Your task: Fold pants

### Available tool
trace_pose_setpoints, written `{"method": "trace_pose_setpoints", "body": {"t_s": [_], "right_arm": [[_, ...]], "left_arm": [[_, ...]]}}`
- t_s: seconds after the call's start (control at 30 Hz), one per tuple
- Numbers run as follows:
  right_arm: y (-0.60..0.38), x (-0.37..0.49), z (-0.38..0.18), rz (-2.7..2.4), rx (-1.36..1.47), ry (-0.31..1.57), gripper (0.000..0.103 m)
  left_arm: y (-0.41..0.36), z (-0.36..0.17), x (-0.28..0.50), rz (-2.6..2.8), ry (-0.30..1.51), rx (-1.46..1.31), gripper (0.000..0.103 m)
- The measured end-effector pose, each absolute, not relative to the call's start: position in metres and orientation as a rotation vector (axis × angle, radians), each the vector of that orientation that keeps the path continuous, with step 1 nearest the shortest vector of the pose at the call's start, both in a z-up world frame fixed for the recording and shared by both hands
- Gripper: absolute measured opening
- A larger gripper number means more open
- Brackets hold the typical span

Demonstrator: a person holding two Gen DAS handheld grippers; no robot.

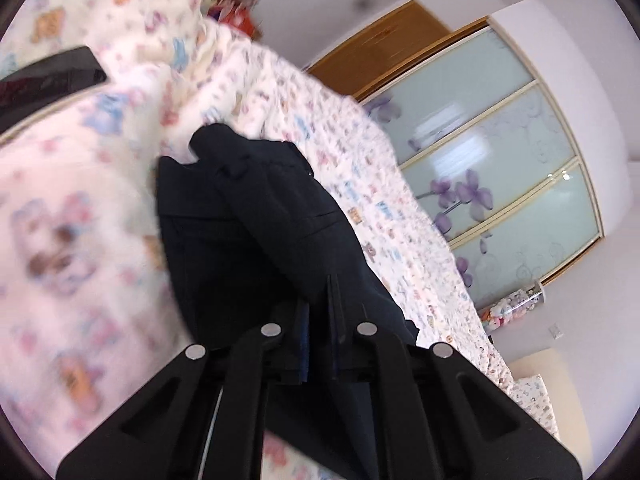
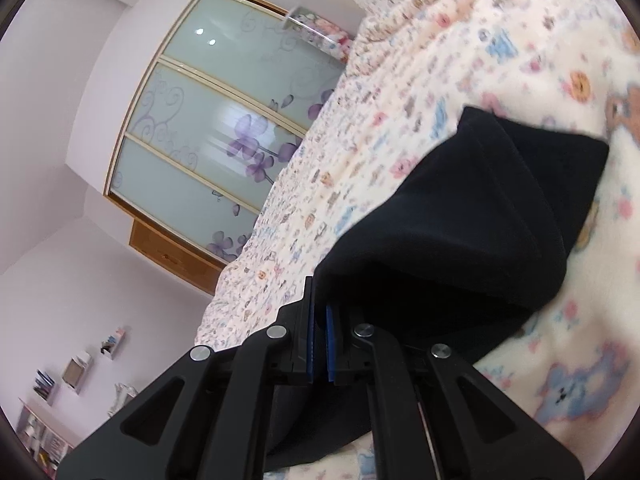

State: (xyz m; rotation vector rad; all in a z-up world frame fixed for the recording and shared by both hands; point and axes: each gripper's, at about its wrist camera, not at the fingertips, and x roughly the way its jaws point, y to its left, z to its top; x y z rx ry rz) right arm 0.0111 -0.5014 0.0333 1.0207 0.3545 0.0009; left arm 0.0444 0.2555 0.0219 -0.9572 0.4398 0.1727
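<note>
Dark navy fabric pants (image 1: pixel 256 216) fill the centre of the left wrist view, bunched and draped over a cream bedspread printed with small pastel bears and flowers (image 1: pixel 80 208). The black two-finger left gripper (image 1: pixel 318 300) points into the cloth from the lower edge of the view. Its fingers (image 1: pixel 334 304) stand close together with dark fabric between and around them, so the tool is clamped on a fold of the pants. A seam line and a pocket slit show on the upper layer of the garment. Motion blur softens the bedspread on the left side of this view, and a dark flat item at the far left edge cannot be identified. Behind the bed stands a wardrobe with frosted glass sliding doors carrying purple flower prints (image 1: pixel 500 176) in a wooden frame.

Right wrist view: the same pants (image 2: pixel 472 216) lie on the bedspread (image 2: pixel 400 92) as a thick, doubled-over mass running from the tool toward the upper right. The black right gripper (image 2: pixel 320 304) has blue-lined fingers (image 2: pixel 330 344) drawn nearly together, and the near edge of the pants passes between them; it appears pinched, though the contact point is dark. The wardrobe (image 2: pixel 208 136) stands at the left, beyond the edge of the bed. Small wall-mounted shelves (image 2: pixel 76 372) hang on the pale wall at lower left.
</note>
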Motion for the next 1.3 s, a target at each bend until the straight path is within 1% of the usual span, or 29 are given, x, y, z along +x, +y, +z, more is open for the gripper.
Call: {"method": "trace_pose_setpoints", "body": {"t_s": [0.1, 0.13, 0.17, 0.2, 0.27, 0.33, 0.4, 0.43, 0.47, 0.5, 0.53, 0.57, 0.6, 0.63, 0.7, 0.83, 0.93, 1.0, 1.07, 1.1, 1.13, 1.17, 1.2, 1.23, 1.27, 1.3], "right_arm": [[-0.502, 0.011, 0.029, -0.049, 1.006, 0.414, 0.004], [-0.502, 0.013, 0.024, -0.066, 1.019, 0.456, 0.005], [-0.502, 0.014, 0.021, -0.079, 1.029, 0.49, 0.006], [-0.503, 0.014, 0.017, -0.102, 1.05, 0.55, 0.009], [-0.506, 0.013, 0.01, -0.095, 1.105, 0.641, 0.01], [-0.512, 0.006, 0.012, -0.071, 1.161, 0.679, 0.011], [-0.518, -0.005, 0.019, -0.058, 1.19, 0.67, 0.011], [-0.523, -0.012, 0.025, -0.055, 1.198, 0.647, 0.011], [-0.526, -0.018, 0.029, -0.055, 1.203, 0.626, 0.013], [-0.532, -0.026, 0.034, -0.067, 1.215, 0.594, 0.04], [-0.537, -0.033, 0.036, -0.082, 1.233, 0.567, 0.077], [-0.541, -0.038, 0.037, -0.085, 1.249, 0.54, 0.081], [-0.546, -0.044, 0.039, -0.07, 1.27, 0.501, 0.078], [-0.548, -0.045, 0.041, -0.066, 1.276, 0.502, 0.074], [-0.549, -0.046, 0.04, -0.048, 1.297, 0.495, 0.063], [-0.544, -0.031, 0.017, 0.017, 1.437, 0.547, 0.059], [-0.551, -0.017, -0.004, 0.018, 1.56, 0.547, 0.059], [-0.559, -0.012, -0.006, -0.018, 1.58, 0.522, 0.059], [-0.564, -0.004, -0.005, -0.068, 1.54, 0.524, 0.058], [-0.566, 0.002, -0.007, -0.106, 1.506, 0.538, 0.038], [-0.567, 0.004, -0.009, -0.134, 1.474, 0.537, 0.008], [-0.568, 0.006, -0.007, -0.165, 1.42, 0.533, 0.004], [-0.567, 0.008, 0.009, -0.221, 1.262, 0.539, 0.004], [-0.567, 0.006, 0.022, -0.211, 1.178, 0.513, 0.004], [-0.558, 0.006, 0.044, -0.168, 1.07, 0.447, 0.004], [-0.54, 0.002, 0.08, -0.115, 0.859, 0.343, 0.004]], "left_arm": [[0.253, -0.002, 0.045, 0.217, 0.485, -0.947, 0.008], [0.257, -0.017, 0.05, 0.224, 0.516, -0.996, 0.014], [0.263, -0.024, 0.046, 0.221, 0.519, -1.024, 0.014], [0.264, -0.026, 0.046, 0.211, 0.504, -1.038, 0.015], [0.261, -0.019, 0.045, 0.203, 0.484, -0.997, 0.029], [0.255, -0.015, 0.046, 0.17, 0.459, -0.958, 0.057], [0.246, -0.008, 0.048, 0.149, 0.453, -0.901, 0.071], [0.243, -0.006, 0.049, 0.153, 0.457, -0.878, 0.075], [0.24, -0.004, 0.049, 0.156, 0.458, -0.854, 0.077], [0.239, -0.002, 0.051, 0.155, 0.455, -0.846, 0.079], [0.238, -0.002, 0.049, 0.157, 0.451, -0.845, 0.08], [0.238, -0.002, 0.048, 0.156, 0.445, -0.846, 0.081], [0.238, -0.002, 0.047, 0.156, 0.441, -0.846, 0.082], [0.238, -0.002, 0.046, 0.16, 0.438, -0.844, 0.082], [0.237, -0.001, 0.045, 0.161, 0.434, -0.834, 0.084], [0.235, -0.001, 0.047, 0.166, 0.439, -0.809, 0.085], [0.235, -0.001, 0.048, 0.164, 0.438, -0.8, 0.086], [0.236, -0.002, 0.049, 0.161, 0.437, -0.798, 0.086], [0.236, -0.002, 0.049, 0.158, 0.438, -0.793, 0.087], [0.235, -0.002, 0.049, 0.157, 0.439, -0.789, 0.087], [0.237, -0.003, 0.051, 0.156, 0.441, -0.785, 0.088], [0.237, -0.002, 0.052, 0.156, 0.443, -0.78, 0.088], [0.237, -0.002, 0.053, 0.156, 0.445, -0.776, 0.088], [0.236, -0.002, 0.051, 0.155, 0.446, -0.774, 0.089], [0.236, -0.002, 0.051, 0.154, 0.446, -0.774, 0.089], [0.236, -0.002, 0.051, 0.152, 0.444, -0.777, 0.089]]}}
